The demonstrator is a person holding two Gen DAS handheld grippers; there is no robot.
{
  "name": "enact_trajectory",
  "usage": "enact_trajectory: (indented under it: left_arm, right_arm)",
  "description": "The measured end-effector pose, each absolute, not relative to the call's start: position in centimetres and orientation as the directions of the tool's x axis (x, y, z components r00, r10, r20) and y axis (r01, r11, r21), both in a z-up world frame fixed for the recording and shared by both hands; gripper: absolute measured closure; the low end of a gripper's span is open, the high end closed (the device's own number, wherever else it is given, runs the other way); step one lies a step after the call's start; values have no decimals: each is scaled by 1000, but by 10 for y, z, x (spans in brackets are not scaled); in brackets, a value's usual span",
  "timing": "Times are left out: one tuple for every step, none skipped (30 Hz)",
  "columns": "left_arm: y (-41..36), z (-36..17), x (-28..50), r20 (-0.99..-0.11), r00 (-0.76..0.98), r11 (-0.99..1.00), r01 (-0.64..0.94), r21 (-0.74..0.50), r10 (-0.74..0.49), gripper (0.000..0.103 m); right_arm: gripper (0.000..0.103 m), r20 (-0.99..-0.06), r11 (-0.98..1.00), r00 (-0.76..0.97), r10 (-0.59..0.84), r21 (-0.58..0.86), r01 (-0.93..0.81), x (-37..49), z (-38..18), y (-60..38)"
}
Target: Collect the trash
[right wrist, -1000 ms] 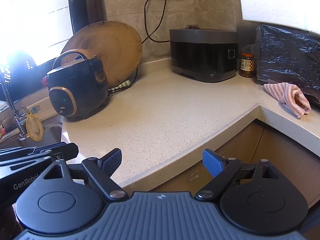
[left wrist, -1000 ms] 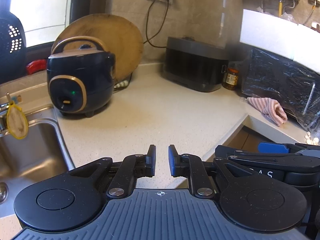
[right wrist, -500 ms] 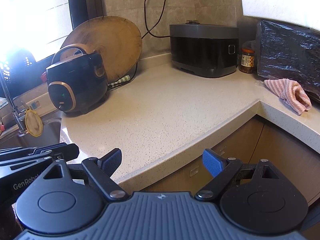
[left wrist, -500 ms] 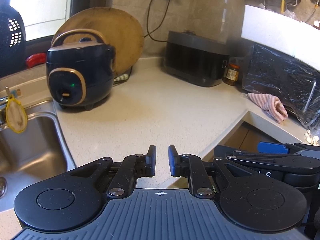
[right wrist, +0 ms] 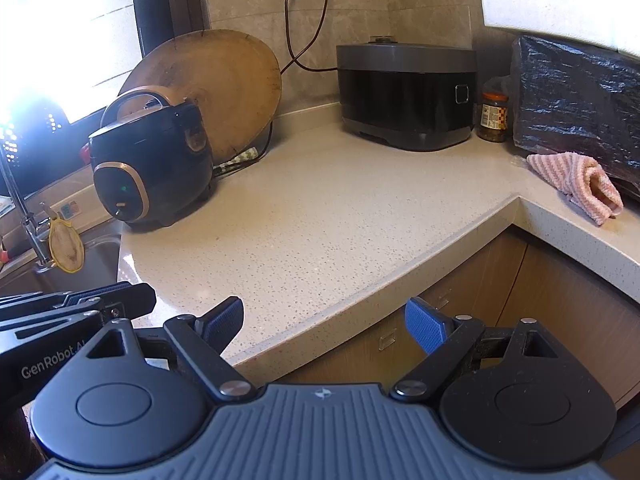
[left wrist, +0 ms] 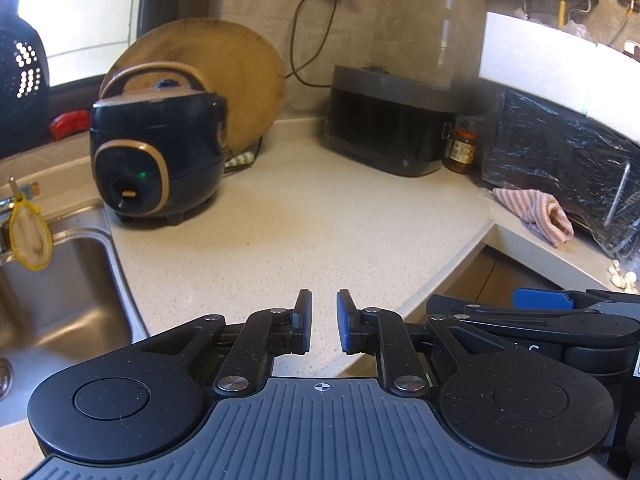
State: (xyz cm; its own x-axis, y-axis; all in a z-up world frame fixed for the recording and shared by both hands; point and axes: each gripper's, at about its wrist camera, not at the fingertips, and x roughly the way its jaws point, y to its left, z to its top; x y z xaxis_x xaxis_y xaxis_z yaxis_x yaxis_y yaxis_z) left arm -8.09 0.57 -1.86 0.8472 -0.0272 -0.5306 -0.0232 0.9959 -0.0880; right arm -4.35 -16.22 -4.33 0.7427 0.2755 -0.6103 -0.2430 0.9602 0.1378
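Over the tabletop edge: both grippers hang side by side, pointing toward the back wall, a likely stance for looking the surface over.
Left gripper point(left wrist: 323, 322): fingers drawn close with a narrow gap between the blue pads, nothing between them.
Right gripper point(right wrist: 323, 326): fingers spread wide and empty, perhaps kept ready for a pickup.
Tabletop point(right wrist: 340, 216): its broad speckled middle shows no scraps or wrappers.
Trash: none clearly in view; a few small pale bits point(left wrist: 623, 276) lie at the far right edge, but I cannot tell what they are.
Black bag point(right wrist: 576, 100): crinkled plastic against the right wall, possibly where trash goes; whether it holds any is hidden.
Cloth point(right wrist: 580, 182): pink striped, folded just in front of the bag, more likely a wiping rag than trash.
Cookers: a dark blue one point(left wrist: 156, 156) beside the sink point(left wrist: 52, 304), a grey one point(right wrist: 406, 92) at the wall, both near the sockets.
Stage: fits either a search underway or a surface already cleared.
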Motion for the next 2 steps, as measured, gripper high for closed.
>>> enact_trajectory:
  left_arm:
    - [6,-18,-80,-528,849,996,-23,-85,-25,85]
    - [6,-19,-81,-531,847,995,-30,-90,-22,86]
  right_arm:
    - [14,-611,960,742,275,138,-242,-43,-43,-162]
    - [14,-613,961,741,274,139,-240,-43,-43,-162]
